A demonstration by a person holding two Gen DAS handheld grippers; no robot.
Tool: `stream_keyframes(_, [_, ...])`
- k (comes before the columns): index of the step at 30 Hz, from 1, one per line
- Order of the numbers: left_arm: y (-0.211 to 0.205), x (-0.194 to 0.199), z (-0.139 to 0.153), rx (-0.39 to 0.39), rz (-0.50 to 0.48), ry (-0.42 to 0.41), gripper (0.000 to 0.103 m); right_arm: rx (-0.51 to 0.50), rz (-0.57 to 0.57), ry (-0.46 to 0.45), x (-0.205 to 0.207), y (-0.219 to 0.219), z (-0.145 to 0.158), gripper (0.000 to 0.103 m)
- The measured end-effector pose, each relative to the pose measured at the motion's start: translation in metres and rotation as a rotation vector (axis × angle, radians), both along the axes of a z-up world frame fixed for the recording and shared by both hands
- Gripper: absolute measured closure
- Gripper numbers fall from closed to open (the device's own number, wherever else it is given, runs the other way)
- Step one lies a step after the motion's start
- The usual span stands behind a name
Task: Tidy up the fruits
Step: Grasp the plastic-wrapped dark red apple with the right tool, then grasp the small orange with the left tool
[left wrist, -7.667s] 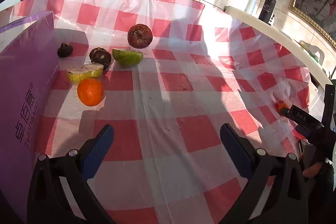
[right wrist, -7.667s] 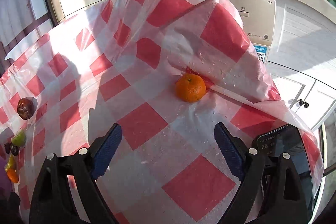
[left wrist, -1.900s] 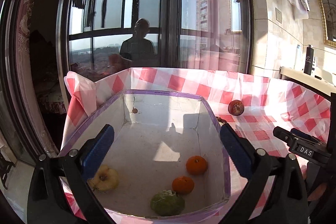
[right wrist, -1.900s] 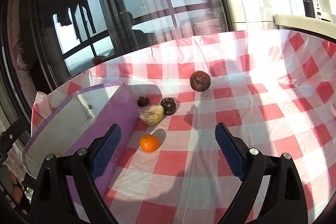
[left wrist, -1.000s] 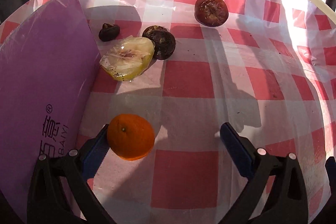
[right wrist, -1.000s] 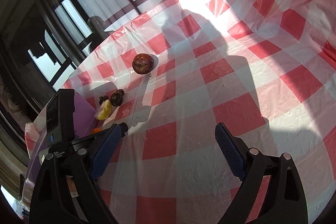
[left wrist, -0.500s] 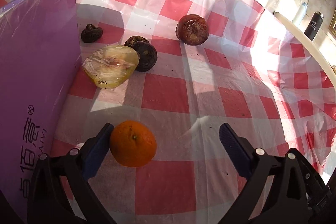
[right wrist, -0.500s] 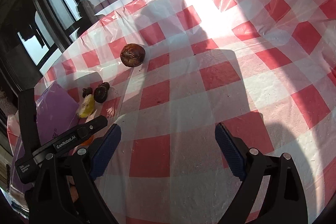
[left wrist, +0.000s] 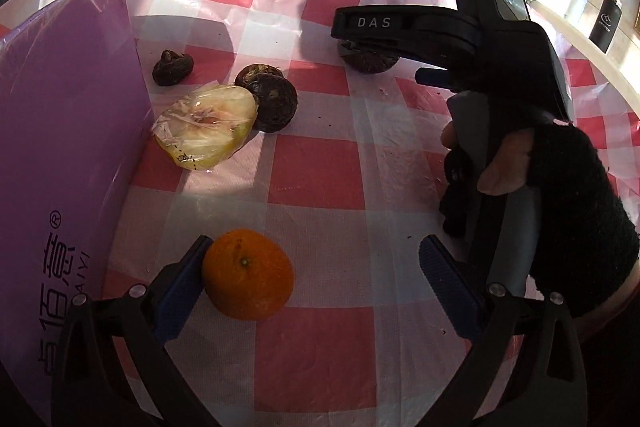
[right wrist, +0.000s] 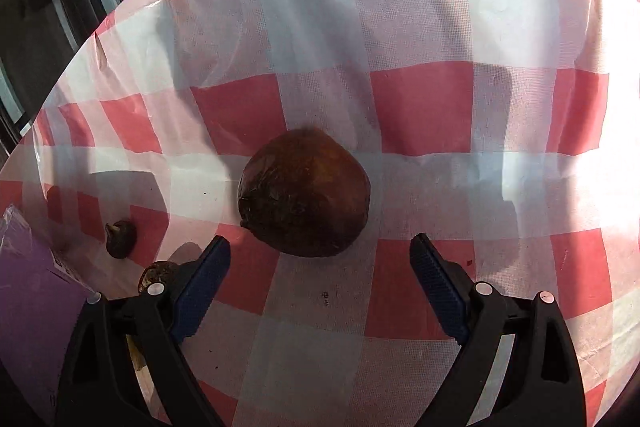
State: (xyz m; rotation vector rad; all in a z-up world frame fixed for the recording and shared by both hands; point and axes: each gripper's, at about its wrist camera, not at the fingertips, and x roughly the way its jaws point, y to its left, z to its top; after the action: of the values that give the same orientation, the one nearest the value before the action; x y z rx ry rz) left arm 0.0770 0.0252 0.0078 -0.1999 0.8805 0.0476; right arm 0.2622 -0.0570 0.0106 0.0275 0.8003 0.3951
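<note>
Brown fruit (left wrist: 370,61) mostly hidden behind right hand-held gripper (left wrist: 436,75), purple box (left wrist: 60,155) cut off at left edge, box interior unseen, bottle (left wrist: 608,23) label unreadable

A round orange mandarin (left wrist: 248,274) lies nearest on the checked surface, stem scar facing up. Farther back, a cling-wrapped pale yellow fruit half (left wrist: 206,131) touches a dark wrinkled round fruit (left wrist: 270,98); a small shrivelled dark fruit (left wrist: 173,67) lies near them, a large brown wrinkled fruit (right wrist: 304,194) apart

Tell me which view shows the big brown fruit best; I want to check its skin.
The right wrist view: the brown fruit sits whole and close, just ahead of the open right gripper. In the left wrist view only its lower edge shows, below that gripper's body.
</note>
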Motion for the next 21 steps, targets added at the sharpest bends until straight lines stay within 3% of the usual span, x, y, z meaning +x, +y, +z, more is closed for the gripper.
stream_keyframes(4, [0.0,-0.001,-0.001,0.008,-0.001,0.002,0.002,-0.025,-0.006,0.03,0.028,0.016,-0.003,0.015])
stream_keyframes(6, [0.0,0.0,-0.001,0.013,-0.003,0.005,0.002,-0.088,-0.019,0.02,0.029,0.021,-0.004,0.023])
stream_keyframes(8, [0.0,0.0,0.0,0.017,-0.004,0.006,0.002,-0.117,0.002,0.001,0.021,0.022,-0.004,0.039])
stream_keyframes(10, [0.0,0.001,-0.001,0.016,-0.005,0.006,0.002,-0.11,0.012,0.001,0.007,0.013,-0.005,0.04])
stream_keyframes(14, [-0.002,0.0,0.0,0.024,-0.008,0.01,0.002,0.012,-0.006,0.002,-0.037,-0.041,-0.005,0.04])
stream_keyframes(21, [0.0,-0.001,0.0,0.003,-0.016,0.001,0.002,0.23,-0.23,0.002,-0.136,-0.165,-0.009,0.04])
